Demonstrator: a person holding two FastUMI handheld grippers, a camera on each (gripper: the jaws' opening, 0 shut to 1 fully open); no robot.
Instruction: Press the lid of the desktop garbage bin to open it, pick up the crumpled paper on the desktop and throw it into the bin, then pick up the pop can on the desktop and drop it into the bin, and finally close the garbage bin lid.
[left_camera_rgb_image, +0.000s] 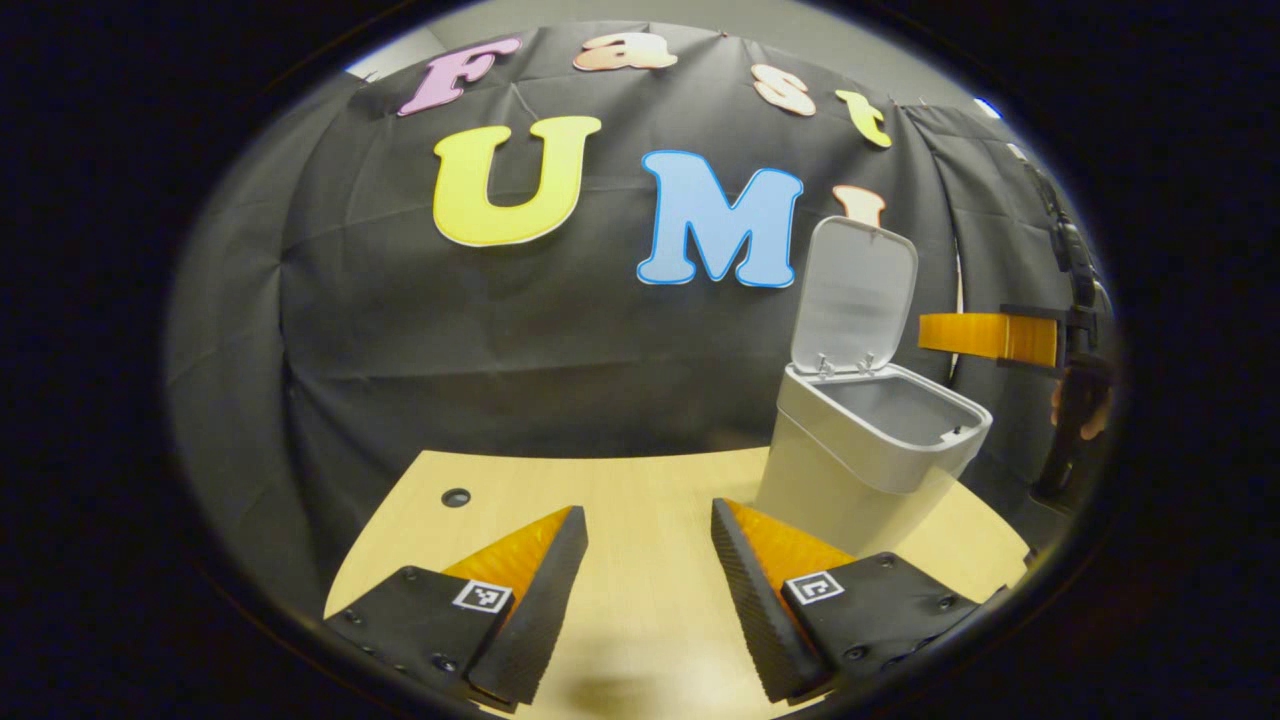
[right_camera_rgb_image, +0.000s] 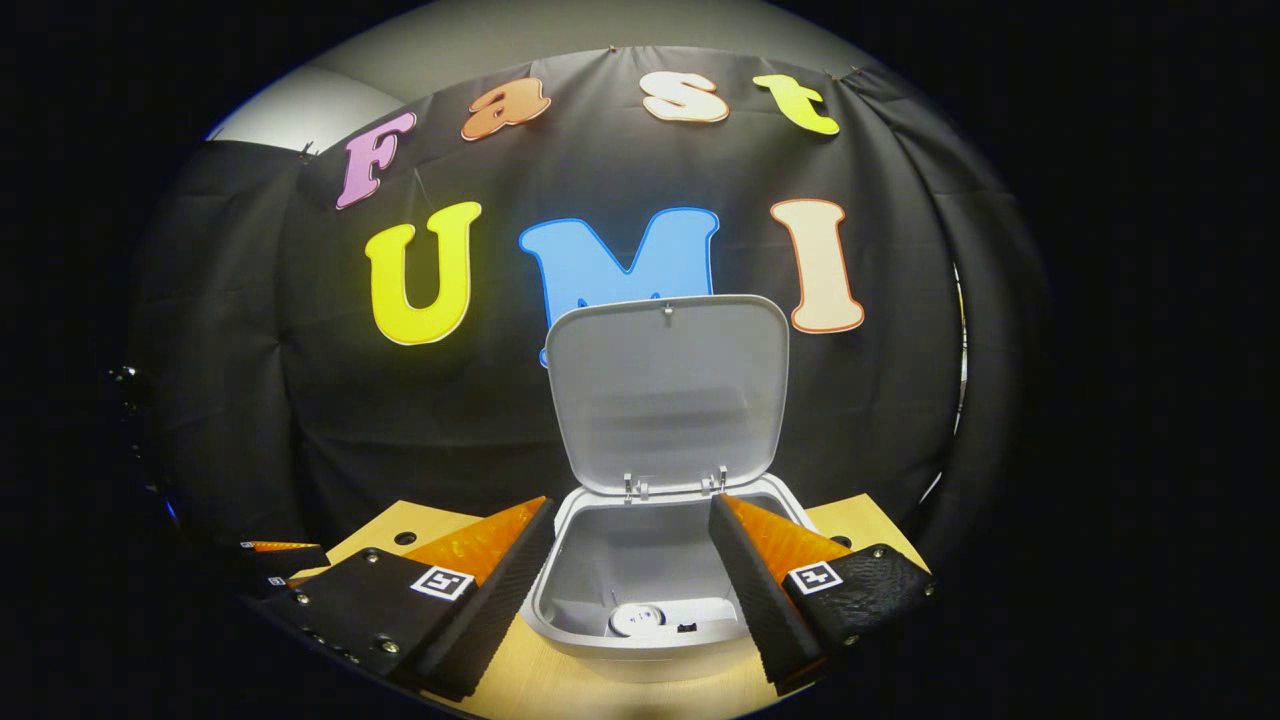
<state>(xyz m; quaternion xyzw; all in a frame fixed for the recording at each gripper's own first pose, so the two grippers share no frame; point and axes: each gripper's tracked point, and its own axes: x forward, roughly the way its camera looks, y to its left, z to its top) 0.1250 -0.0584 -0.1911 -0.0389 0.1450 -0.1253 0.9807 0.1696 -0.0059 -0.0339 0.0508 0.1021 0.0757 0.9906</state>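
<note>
Both claws released — left claw (left_camera_rgb_image: 648, 590) | right claw (right_camera_rgb_image: 632, 590) over bin (right_camera_rgb_image: 650, 600) | lid (right_camera_rgb_image: 668, 390) upright — no legible labels

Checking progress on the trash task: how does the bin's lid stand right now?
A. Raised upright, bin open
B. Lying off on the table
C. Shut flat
A: the lid stands upright on its hinges behind the open bin, whose inside is visible.
</note>
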